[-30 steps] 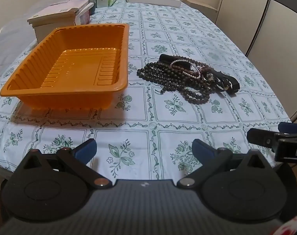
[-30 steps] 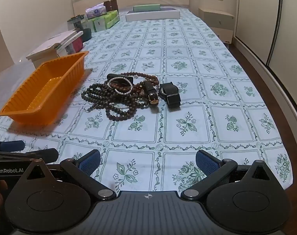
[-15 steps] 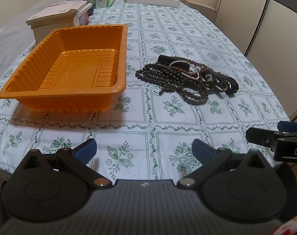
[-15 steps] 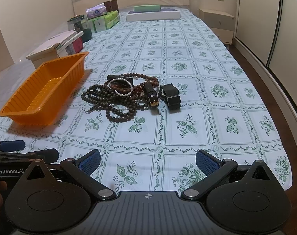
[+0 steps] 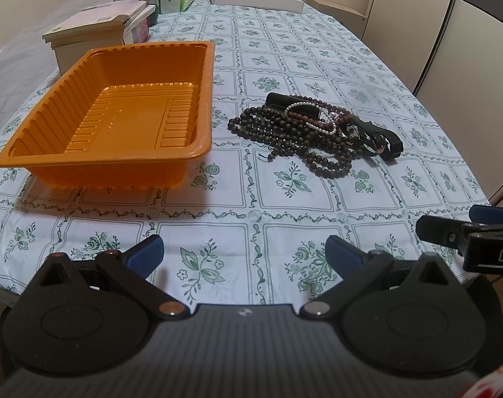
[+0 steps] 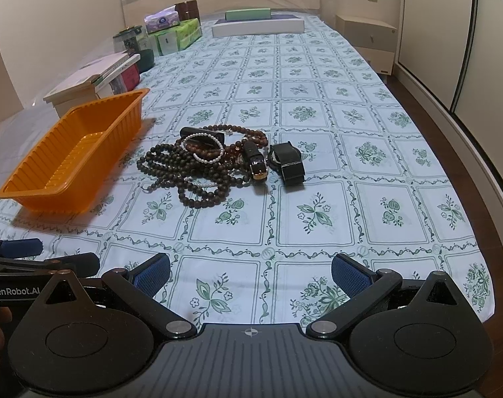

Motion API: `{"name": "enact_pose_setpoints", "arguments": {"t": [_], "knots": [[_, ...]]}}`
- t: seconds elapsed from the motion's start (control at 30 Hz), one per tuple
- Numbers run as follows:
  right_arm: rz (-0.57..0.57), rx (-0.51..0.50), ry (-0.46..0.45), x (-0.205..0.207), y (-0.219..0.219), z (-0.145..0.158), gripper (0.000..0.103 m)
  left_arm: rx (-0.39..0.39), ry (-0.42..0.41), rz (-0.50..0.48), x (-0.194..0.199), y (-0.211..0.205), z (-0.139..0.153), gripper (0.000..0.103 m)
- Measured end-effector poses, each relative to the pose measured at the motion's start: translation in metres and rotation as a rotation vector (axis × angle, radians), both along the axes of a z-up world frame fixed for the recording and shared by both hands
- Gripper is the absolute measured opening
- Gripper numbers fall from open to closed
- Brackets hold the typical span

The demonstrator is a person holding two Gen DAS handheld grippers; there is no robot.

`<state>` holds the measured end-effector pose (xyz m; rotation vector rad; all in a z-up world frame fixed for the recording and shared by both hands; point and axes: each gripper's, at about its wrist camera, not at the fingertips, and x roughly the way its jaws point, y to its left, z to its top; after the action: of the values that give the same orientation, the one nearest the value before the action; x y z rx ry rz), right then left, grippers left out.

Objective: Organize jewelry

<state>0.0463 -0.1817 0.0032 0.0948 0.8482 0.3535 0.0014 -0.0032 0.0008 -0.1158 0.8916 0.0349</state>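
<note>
A pile of jewelry lies on the flowered tablecloth: dark bead necklaces (image 5: 284,136) (image 6: 185,169), a small pearl bracelet (image 5: 312,117) (image 6: 203,149), a brown-strap watch (image 6: 256,162) and a black watch (image 6: 286,161) (image 5: 384,142). An empty orange tray (image 5: 119,116) (image 6: 69,156) sits to its left. My left gripper (image 5: 245,253) is open and empty near the table's front edge, well short of the pile. My right gripper (image 6: 251,270) is open and empty, also near the front edge. Each gripper shows at the edge of the other's view.
Stacked books (image 5: 99,33) (image 6: 92,83) stand behind the tray. A jar (image 6: 130,39), tissue packs (image 6: 175,33) and flat boxes (image 6: 258,25) sit at the table's far end. The table's right edge (image 6: 450,179) drops to a wooden floor beside wardrobe doors.
Both views have shifted slightly; the tray and jewelry pile sit a little lower and closer in the frames. Both grippers stay open. Nothing on the table has moved.
</note>
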Motion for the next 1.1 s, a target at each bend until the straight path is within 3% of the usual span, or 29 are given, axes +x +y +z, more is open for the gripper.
{"name": "enact_pose_setpoints", "arguments": {"t": [1.1], "knots": [[-0.002, 0.004, 0.002, -0.0008, -0.0019, -0.0011, 0.103, -0.008, 0.001, -0.002, -0.0018, -0.0016, -0.0016, 0.103]]}}
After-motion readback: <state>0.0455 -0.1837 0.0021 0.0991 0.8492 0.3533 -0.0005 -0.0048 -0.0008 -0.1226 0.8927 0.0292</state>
